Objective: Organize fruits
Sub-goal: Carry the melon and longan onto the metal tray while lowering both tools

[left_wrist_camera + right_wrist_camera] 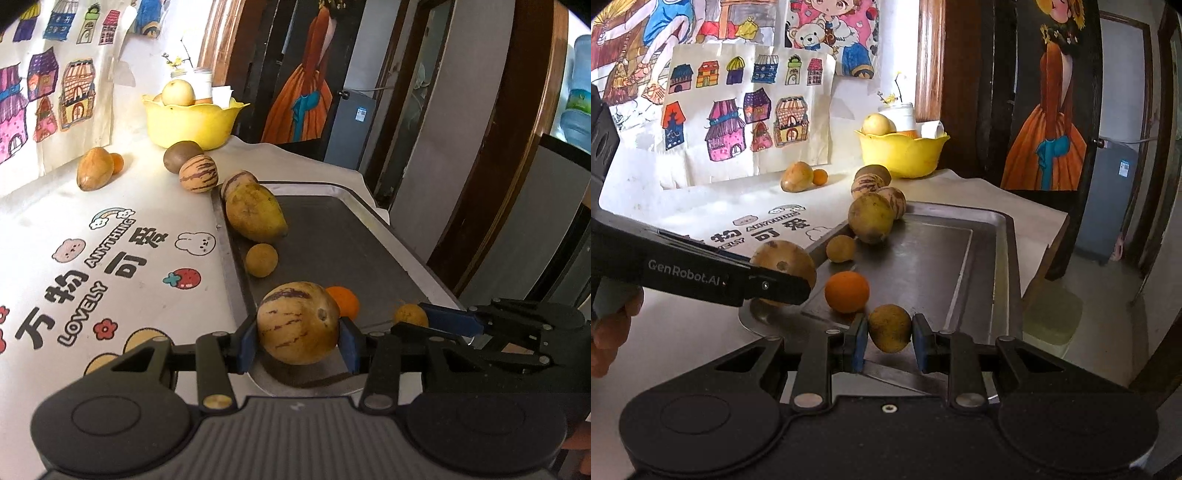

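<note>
A: Left wrist view first: what do the jaws hold?

B: The left gripper [298, 338] is clamped on a striped melon [297, 322], one blue pad on each flank, at the near left corner of the tray [369, 236].

A: And the other one?

B: The right gripper [889, 341] grips a small brown fruit [889, 327], jaws narrow, pads against both its sides, over the tray's near edge. In the left view it comes in from the right, with that fruit at its tip.

A: What lies just beyond?

B: An orange [847, 291] on the tray, just beside both held fruits. Farther along the tray's left side sit a small round fruit [261, 259], then a mango [255, 211], with a second striped melon [238, 181] at the far corner.

A: Off the tray?

B: On the printed cloth [110, 258], a third striped melon [198, 173] touches a kiwi [181, 154]. Well to the left, another mango [94, 168] has a small orange fruit [117, 163] behind it. At the back stands a yellow bowl [188, 123] with a pale round fruit [178, 93] on top.

A: Anyone visible?

B: A hand [611, 325], at the right view's left edge.
</note>
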### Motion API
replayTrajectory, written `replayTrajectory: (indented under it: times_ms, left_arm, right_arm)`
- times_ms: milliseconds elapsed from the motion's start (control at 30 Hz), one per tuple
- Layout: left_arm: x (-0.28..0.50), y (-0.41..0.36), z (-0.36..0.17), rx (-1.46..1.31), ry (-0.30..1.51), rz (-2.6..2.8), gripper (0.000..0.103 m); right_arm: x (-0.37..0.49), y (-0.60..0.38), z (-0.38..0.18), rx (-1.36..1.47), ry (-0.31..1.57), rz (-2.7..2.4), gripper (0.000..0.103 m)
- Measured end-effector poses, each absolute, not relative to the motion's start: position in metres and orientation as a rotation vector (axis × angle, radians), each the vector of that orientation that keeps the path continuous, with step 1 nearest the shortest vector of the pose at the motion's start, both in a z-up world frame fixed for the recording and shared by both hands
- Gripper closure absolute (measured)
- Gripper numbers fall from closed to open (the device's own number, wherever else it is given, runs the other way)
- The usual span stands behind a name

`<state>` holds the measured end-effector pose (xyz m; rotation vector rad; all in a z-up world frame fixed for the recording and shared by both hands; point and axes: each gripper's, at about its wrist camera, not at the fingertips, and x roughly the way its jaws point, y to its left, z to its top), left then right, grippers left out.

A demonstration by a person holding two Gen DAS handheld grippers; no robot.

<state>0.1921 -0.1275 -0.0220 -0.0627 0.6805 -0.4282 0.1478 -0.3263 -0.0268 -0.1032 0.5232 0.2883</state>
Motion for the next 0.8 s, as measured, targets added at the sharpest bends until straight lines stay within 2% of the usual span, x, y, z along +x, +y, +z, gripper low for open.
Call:
replayTrajectory:
  times_ms: [800]
  left_arm:
    - [0.1995, -0.1333, -0.0216, -0.079, 0.711, -0.431, 0.05]
  right_arm:
    - [0.1476, -0.3291, -0.0296, -0.069, 0.54, 0.267, 0.073]
